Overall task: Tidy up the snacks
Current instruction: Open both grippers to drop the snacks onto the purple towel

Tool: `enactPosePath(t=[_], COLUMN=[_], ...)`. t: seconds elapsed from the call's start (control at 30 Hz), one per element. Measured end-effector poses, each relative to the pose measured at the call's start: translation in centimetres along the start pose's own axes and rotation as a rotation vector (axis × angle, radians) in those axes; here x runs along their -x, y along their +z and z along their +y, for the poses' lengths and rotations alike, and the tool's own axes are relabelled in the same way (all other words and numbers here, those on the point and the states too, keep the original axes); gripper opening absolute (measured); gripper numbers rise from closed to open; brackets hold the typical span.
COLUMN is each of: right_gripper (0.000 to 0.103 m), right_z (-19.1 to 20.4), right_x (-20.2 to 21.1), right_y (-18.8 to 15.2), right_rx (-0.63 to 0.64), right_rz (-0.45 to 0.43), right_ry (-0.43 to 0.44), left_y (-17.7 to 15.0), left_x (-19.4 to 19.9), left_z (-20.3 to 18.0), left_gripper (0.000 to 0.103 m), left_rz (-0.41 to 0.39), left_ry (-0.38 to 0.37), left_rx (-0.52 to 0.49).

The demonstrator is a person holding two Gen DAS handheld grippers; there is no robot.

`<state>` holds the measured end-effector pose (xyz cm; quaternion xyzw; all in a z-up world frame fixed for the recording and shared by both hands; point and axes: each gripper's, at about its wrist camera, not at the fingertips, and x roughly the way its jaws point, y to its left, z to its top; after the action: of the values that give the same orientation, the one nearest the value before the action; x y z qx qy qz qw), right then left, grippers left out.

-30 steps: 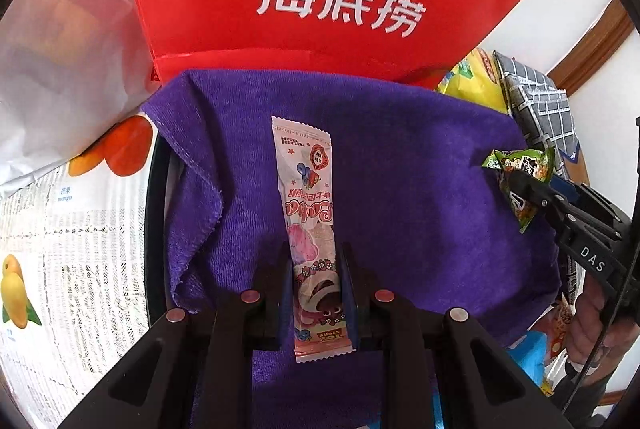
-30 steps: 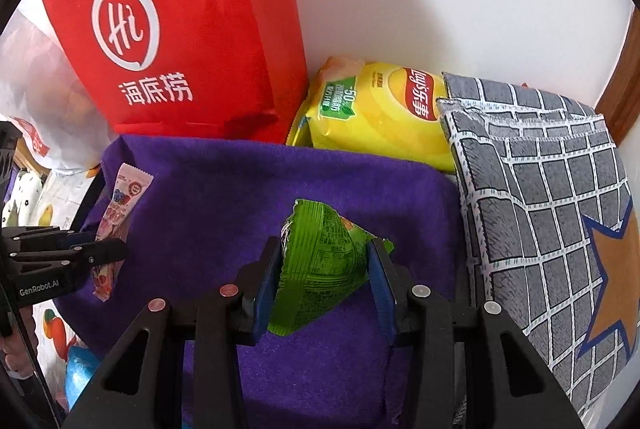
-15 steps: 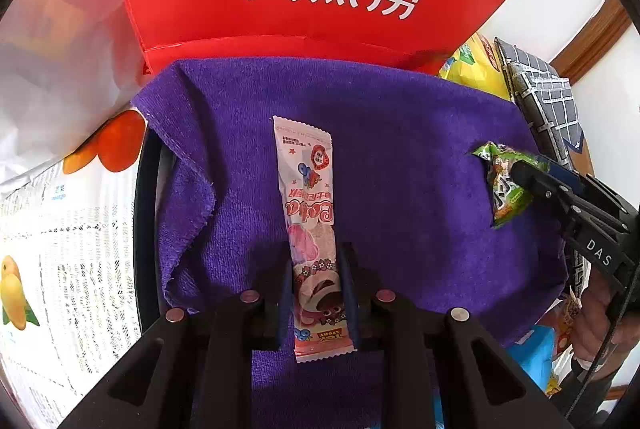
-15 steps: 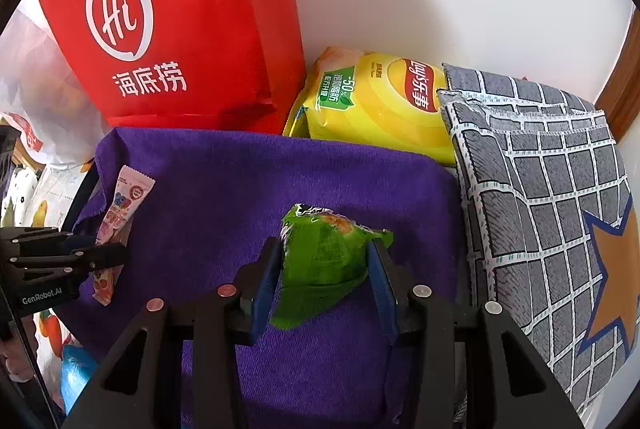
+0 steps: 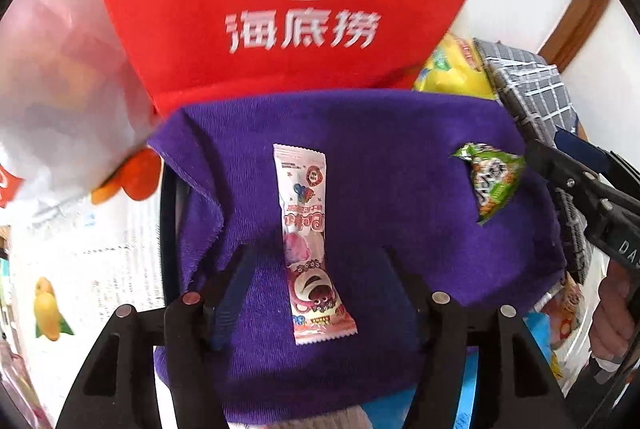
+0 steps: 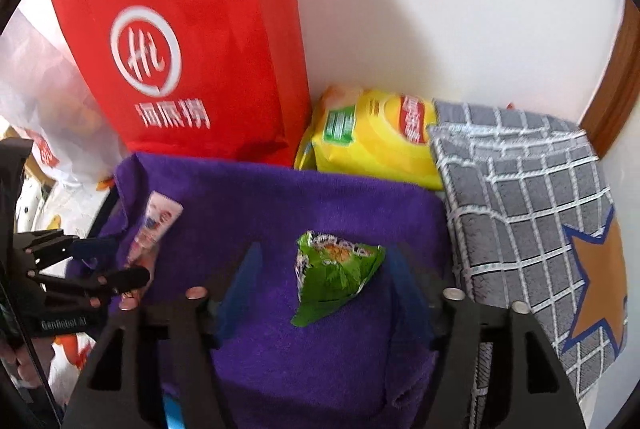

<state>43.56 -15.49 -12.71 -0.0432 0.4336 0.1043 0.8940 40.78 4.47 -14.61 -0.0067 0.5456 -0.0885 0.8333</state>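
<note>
Lying flat on the purple towel (image 5: 360,165), the pink snack stick (image 5: 310,241) runs lengthwise toward the towel's near edge, between the spread, still-widening jaws of the left hand-held gripper (image 5: 316,269), whose pads stand clear of the wrapper. Toward the towel's right edge, the green snack packet (image 6: 336,275) rests between the opening jaws of the right hand-held gripper (image 6: 324,269), also untouched. Beyond the towel's far edge stand a red bag (image 6: 192,49) and a yellow chip bag (image 6: 372,137); a grey checked cloth (image 6: 528,189) lies along its right edge.
</note>
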Motion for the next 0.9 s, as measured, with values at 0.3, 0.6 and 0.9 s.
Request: enactPosePath(t=[0.3, 0.6, 0.9], right_gripper=[0.079, 0.079, 0.079], right_z=[2.5, 2.5, 1.5], right_x=[4.9, 10.8, 15.0], right_y=[-1.2, -4.4, -8.9], right_rx=[0.036, -0.018, -0.069], right_rz=[-0.050, -0.108, -0.104], right_ry=[-0.110, -0.048, 0.008], left_y=[-1.0, -5.2, -10.2], left_x=[5.0, 9.4, 14.0], left_z=[-1.3, -0.2, -1.3], left_gripper=[0.069, 0.069, 0.069], left_rz=[-0.099, -0.195, -0.276], left_ry=[0.072, -0.016, -0.001], left_rx=[-0.020, 0.092, 0.074])
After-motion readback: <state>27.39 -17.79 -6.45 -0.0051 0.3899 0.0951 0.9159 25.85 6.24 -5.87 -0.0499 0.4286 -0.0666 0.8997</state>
